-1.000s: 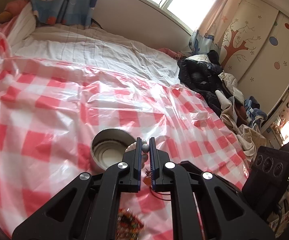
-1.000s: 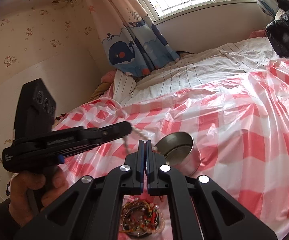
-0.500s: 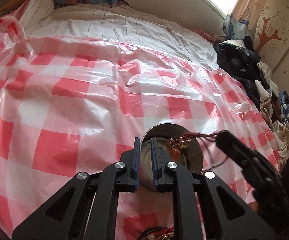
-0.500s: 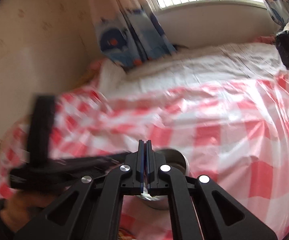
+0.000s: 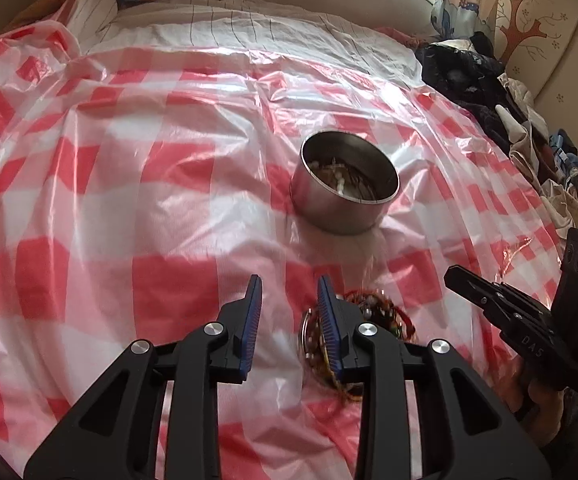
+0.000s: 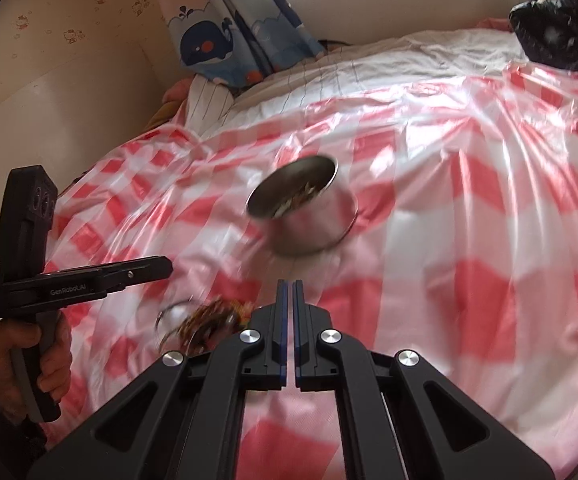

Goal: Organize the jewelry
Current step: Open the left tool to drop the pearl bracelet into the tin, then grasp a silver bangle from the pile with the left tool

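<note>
Now both claws back off from the steel tin (image 5: 347, 184), away from its mouth of half a second ago. Left claw (image 5: 289, 320) apart and empty, where a second ago clamped on a pale bead strand; hovering low over the checked plastic sheet (image 5: 129, 208) on the bed, just left of the remaining jewelry pile (image 5: 373, 312). Right claw (image 6: 291, 320) pressed together, nothing visible between the pads; a thin reddish cord held over the tin half a second ago, now gone from it.

Reading: both pieces delivered, both claws free for another pick.

Container: tin upright on the sheet, lid off. Inside: pale beads and a tangle of thin brownish strands, covering the bottom on the far side; individual pieces not separable in either view, right-wrist view motion-blurred.

Left to sort: pile of beaded bracelets and a metal ring (image 6: 177, 312), loose on the sheet near both claws, well short of the tin. Task judged partly done.
</note>
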Demonstrator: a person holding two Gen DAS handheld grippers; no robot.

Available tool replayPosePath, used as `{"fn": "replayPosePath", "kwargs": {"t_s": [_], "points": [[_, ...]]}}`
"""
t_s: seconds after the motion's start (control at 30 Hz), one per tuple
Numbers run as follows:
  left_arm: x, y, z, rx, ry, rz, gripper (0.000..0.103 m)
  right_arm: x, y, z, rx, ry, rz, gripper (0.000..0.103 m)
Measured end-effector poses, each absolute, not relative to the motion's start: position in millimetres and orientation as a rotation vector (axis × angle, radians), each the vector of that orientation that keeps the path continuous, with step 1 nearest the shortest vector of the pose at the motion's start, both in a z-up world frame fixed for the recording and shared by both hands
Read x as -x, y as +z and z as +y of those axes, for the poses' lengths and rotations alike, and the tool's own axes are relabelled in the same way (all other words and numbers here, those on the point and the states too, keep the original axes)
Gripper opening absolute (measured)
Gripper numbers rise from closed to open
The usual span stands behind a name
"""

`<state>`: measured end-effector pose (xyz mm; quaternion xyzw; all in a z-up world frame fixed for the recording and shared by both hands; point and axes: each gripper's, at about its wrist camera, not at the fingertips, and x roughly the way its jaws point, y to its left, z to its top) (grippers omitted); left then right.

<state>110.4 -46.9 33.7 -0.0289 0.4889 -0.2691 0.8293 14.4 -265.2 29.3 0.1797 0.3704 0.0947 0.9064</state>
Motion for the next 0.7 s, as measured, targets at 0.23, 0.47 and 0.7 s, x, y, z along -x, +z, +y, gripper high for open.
{"fn": "replayPosePath", "kwargs": {"t_s": [0.23, 0.47, 0.7], "points": [[-91.6, 16.6, -44.5, 0.100, -0.611, 1.092, 0.032, -12.7, 36.9, -238.0, -0.289, 0.240, 0.728, 0.053], [-94.9, 9.2, -48.4, 0.142, -0.636, 1.121, 0.032, -43.0, 25.3, -208.4, -0.113, 0.278, 0.781, 0.049], [-97.1, 8.1, -53.7, 0.106, -0.635, 1.130, 0.013, -61.6, 12.2, -188.1, 0.004, 0.341, 0.846, 0.003]]}}
